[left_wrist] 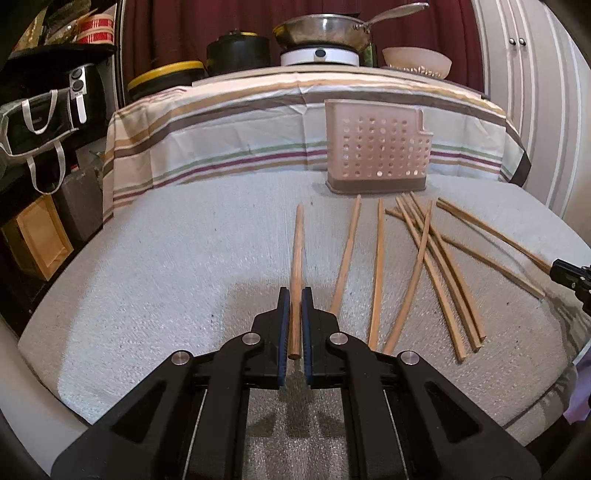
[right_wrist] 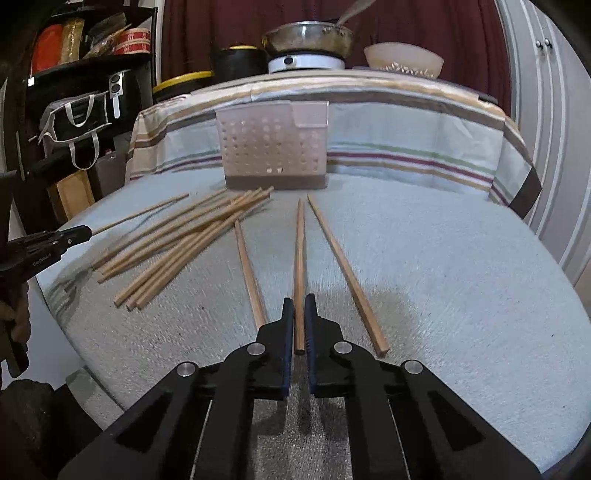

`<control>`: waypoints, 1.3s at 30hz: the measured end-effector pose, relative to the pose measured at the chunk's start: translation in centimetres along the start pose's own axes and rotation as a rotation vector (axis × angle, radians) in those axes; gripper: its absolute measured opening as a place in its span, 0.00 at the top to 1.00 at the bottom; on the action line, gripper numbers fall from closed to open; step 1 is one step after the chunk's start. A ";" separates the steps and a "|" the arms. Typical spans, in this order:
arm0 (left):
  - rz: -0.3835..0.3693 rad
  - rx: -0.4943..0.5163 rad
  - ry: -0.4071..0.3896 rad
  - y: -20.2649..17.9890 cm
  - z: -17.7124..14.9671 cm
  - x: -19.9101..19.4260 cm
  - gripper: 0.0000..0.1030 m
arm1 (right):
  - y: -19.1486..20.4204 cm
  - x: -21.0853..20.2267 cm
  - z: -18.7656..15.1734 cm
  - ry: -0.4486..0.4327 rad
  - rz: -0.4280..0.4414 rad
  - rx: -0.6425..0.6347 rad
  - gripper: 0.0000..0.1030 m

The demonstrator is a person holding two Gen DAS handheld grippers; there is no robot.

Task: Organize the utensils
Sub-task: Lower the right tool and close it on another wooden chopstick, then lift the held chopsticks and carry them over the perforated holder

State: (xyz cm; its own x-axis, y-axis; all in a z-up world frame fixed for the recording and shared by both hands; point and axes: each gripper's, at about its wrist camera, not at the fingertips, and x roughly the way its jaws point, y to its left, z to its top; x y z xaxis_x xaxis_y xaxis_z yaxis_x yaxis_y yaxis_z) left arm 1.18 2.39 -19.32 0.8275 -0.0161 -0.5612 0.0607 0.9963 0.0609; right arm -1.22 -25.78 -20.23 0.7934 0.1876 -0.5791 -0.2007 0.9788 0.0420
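My left gripper (left_wrist: 294, 295) is shut on a round wooden chopstick (left_wrist: 296, 258) that points away from me, toward the far side of the grey mat (left_wrist: 166, 266). My right gripper (right_wrist: 299, 301) is shut on another chopstick (right_wrist: 299, 251), which also points away. A beige perforated utensil holder (left_wrist: 376, 147) (right_wrist: 271, 151) stands upright at the far edge of the mat. Several loose chopsticks (left_wrist: 424, 266) (right_wrist: 184, 243) lie crossed on the mat in front of it. Single chopsticks lie on either side of the right gripper (right_wrist: 347, 273) (right_wrist: 249, 273).
Behind the holder a striped cloth (left_wrist: 229, 122) covers a raised surface carrying a pan (left_wrist: 321, 31) on a white burner, a bowl (left_wrist: 417, 61) and black pots (left_wrist: 236, 51). A dark cluttered shelf (left_wrist: 48, 110) stands at left, white cabinet doors (left_wrist: 532, 74) at right.
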 end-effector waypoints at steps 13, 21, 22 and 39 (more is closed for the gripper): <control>0.010 -0.008 -0.101 0.0 1.8 -3.0 0.94 | 0.1 -2.9 2.4 -0.101 -0.029 -0.001 0.93; 0.013 -0.024 -0.148 0.1 3.4 -4.7 0.94 | -0.1 -4.4 4.4 -0.155 -0.041 0.007 0.93; 0.012 -0.025 -0.154 0.2 3.8 -4.9 0.94 | -0.2 -4.6 4.8 -0.162 -0.040 0.010 0.93; -0.022 -0.057 -0.151 2.2 11.5 -3.9 0.94 | -1.4 -3.7 12.5 -0.255 -0.040 0.017 0.93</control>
State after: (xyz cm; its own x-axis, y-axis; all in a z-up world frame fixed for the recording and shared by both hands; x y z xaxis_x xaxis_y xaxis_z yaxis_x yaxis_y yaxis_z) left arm 4.52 3.69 -7.48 0.9012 -0.0461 -0.4309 0.0516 0.9987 0.0010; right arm 3.33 -26.84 -8.00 0.9202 0.1618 -0.3563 -0.1588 0.9866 0.0381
